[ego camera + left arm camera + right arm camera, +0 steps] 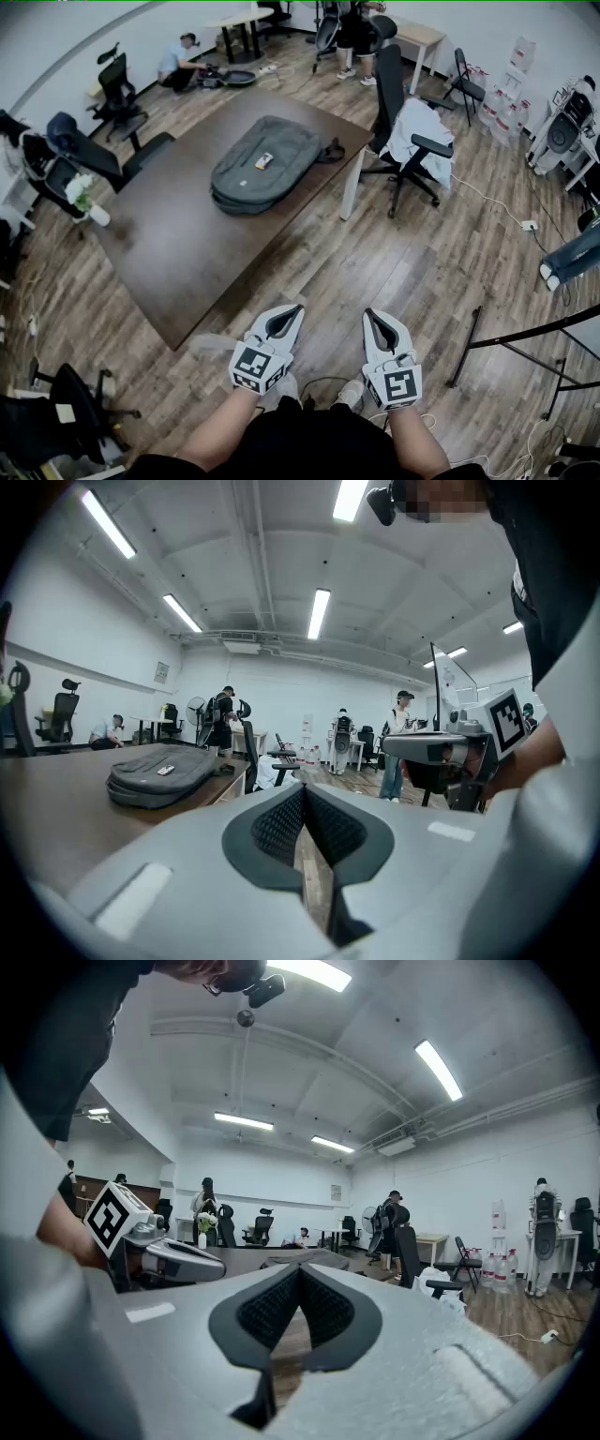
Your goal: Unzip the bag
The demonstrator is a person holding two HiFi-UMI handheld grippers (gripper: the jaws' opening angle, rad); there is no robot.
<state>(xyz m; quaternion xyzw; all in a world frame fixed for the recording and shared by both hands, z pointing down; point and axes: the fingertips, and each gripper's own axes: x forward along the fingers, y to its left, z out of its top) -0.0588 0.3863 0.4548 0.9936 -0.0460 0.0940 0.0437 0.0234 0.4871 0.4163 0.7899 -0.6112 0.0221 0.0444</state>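
Note:
A grey bag [265,162] lies flat on the far part of a dark brown table [178,239], with a small tag on its top; the left gripper view also shows the bag [164,772], and the right gripper view shows the bag [305,1260] low and far. My left gripper [298,307] and right gripper [368,313] hang side by side close to my body, over the wooden floor and well short of the bag. Both are shut with nothing between the jaws. The zip pull cannot be made out from here.
A black office chair [403,131] draped with a white cloth stands right of the table. More chairs [117,89] and a vase of flowers [84,199] are at the left. A black metal frame [525,342] stands at the right. People stand and sit at the room's far end.

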